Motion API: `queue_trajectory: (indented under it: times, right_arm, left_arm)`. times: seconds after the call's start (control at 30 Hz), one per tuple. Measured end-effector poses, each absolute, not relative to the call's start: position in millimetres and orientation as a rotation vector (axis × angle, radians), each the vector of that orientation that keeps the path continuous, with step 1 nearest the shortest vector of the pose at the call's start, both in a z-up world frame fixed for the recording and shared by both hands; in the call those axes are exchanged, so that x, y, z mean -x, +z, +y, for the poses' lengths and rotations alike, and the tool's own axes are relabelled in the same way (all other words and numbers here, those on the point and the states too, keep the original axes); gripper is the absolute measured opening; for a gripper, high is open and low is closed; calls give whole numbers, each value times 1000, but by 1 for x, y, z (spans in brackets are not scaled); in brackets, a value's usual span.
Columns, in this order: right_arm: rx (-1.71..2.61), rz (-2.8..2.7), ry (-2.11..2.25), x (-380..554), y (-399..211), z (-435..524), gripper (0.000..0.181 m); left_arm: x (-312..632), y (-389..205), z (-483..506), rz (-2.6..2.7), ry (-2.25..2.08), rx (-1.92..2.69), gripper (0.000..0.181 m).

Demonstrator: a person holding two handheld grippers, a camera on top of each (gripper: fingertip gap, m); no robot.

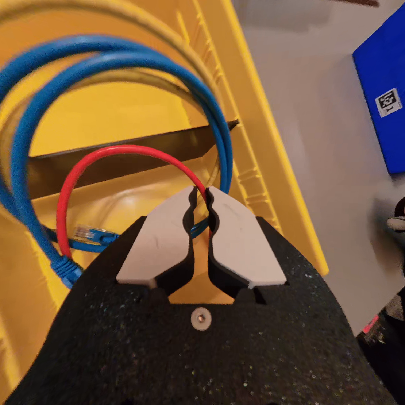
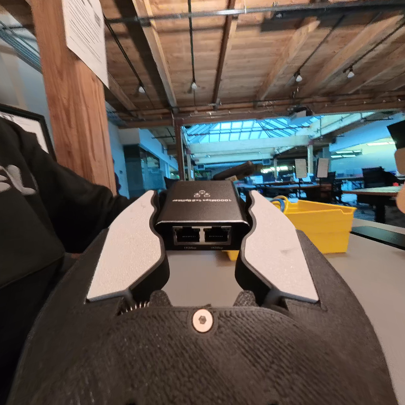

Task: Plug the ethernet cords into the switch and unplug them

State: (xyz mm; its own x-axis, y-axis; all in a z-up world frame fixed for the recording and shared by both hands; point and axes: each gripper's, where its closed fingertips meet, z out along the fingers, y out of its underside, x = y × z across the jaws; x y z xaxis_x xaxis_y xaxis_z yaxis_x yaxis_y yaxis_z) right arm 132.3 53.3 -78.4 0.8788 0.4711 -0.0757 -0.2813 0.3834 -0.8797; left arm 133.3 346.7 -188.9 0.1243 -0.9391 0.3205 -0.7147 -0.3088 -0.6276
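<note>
The right claw grips the black switch by its sides, lifted just above the grey surface, its two ports facing back at the camera and both empty. So nothing is plugged in yet; every plugging and unplugging is left to do. The left claw reaches into the yellow bin and is pinched shut on the red cord near its tips. Blue cords and a pale cord loop around it, a clear-tipped blue plug lying on the bin floor. The tangle and the bin wall close on the right look likely to snag the red cord; outside the bin the surface offers freer room
</note>
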Motion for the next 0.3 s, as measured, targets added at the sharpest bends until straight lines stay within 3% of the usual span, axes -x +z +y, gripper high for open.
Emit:
queue_trajectory:
  times: [0.03,0.3]
  right_arm:
    - [1042,-202,517,-132,-74,48,76]
    - [956,-218,586,-134,-64,33,76]
  left_arm:
    - [-131,-180,347,1602,-975,2050,6]
    - [-102,-76,313,1682,-783,1559,0]
